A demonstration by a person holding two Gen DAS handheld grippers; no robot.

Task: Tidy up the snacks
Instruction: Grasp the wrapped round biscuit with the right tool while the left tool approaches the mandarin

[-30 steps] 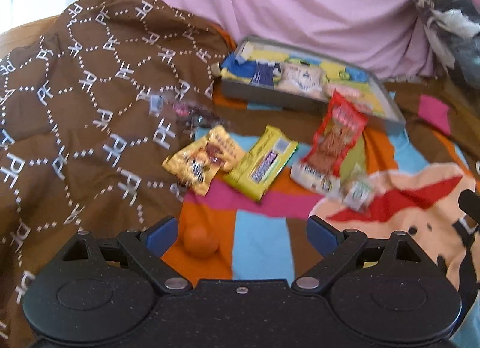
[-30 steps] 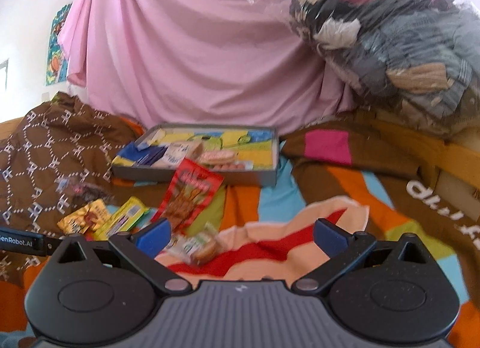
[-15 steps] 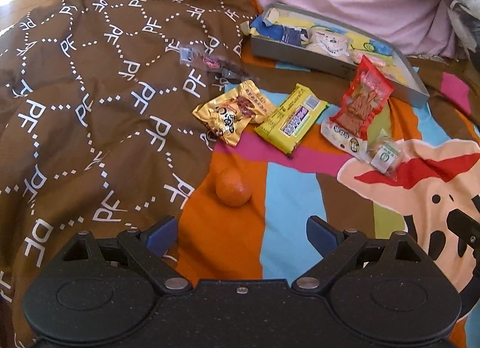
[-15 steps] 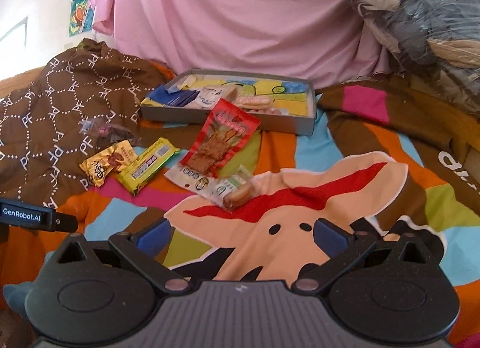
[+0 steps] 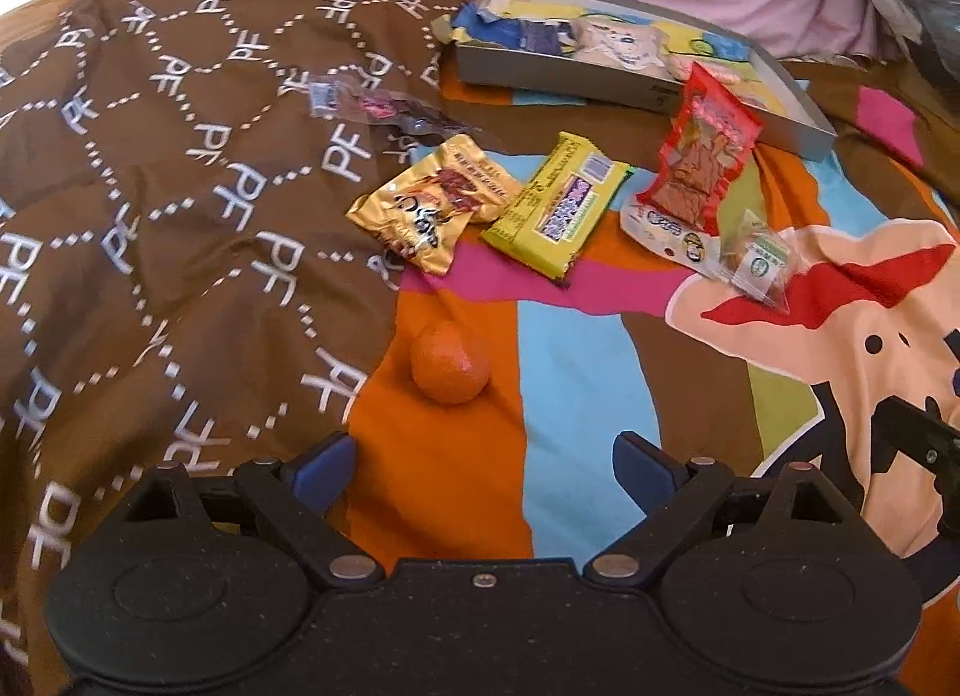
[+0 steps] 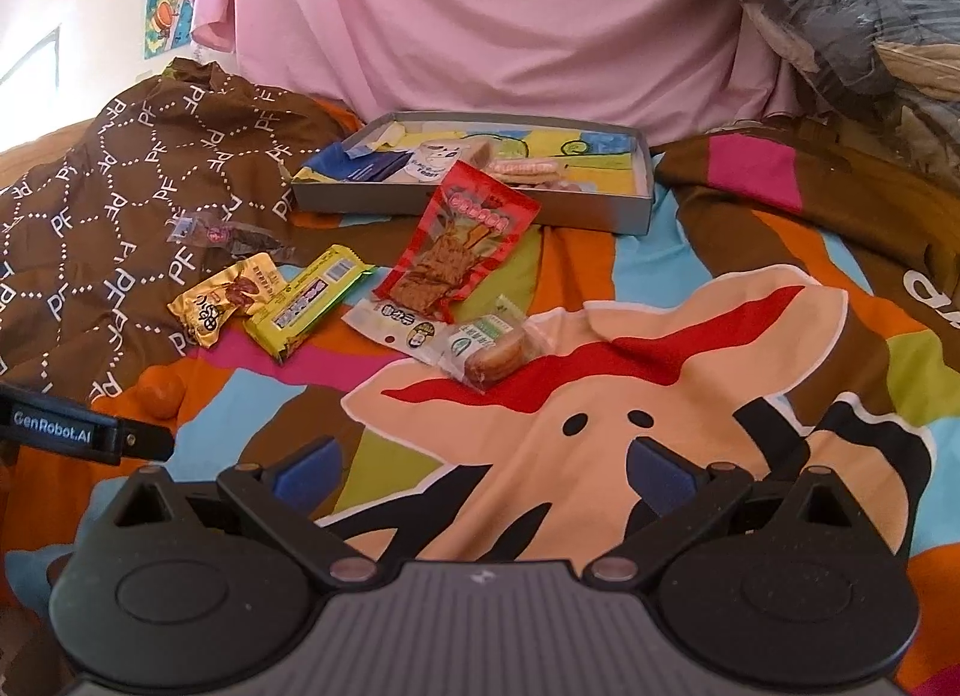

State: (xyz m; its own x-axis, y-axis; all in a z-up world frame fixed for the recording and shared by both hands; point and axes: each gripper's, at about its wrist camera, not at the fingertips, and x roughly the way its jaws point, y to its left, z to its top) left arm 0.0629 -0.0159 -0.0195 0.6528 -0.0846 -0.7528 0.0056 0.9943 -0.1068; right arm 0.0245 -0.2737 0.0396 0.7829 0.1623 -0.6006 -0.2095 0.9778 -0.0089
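Note:
Snacks lie loose on a colourful bedspread: a gold packet, a yellow bar, a red packet and a small clear-wrapped cake. An orange sits just ahead of my left gripper, which is open and empty. A grey tray at the back holds a few snacks. In the right wrist view the clear-wrapped cake and red packet lie ahead of my right gripper, open and empty, with the tray beyond.
A brown patterned quilt is heaped on the left with a clear wrapped sweet on it. Pink cloth hangs behind the tray. A bagged bundle of clothes fills the right rear. The left gripper's body shows at left.
Both grippers have tilted down and pulled back over the bedspread. The orange now sits farther ahead of the left gripper, and more of the bedspread shows. Nothing was picked up.

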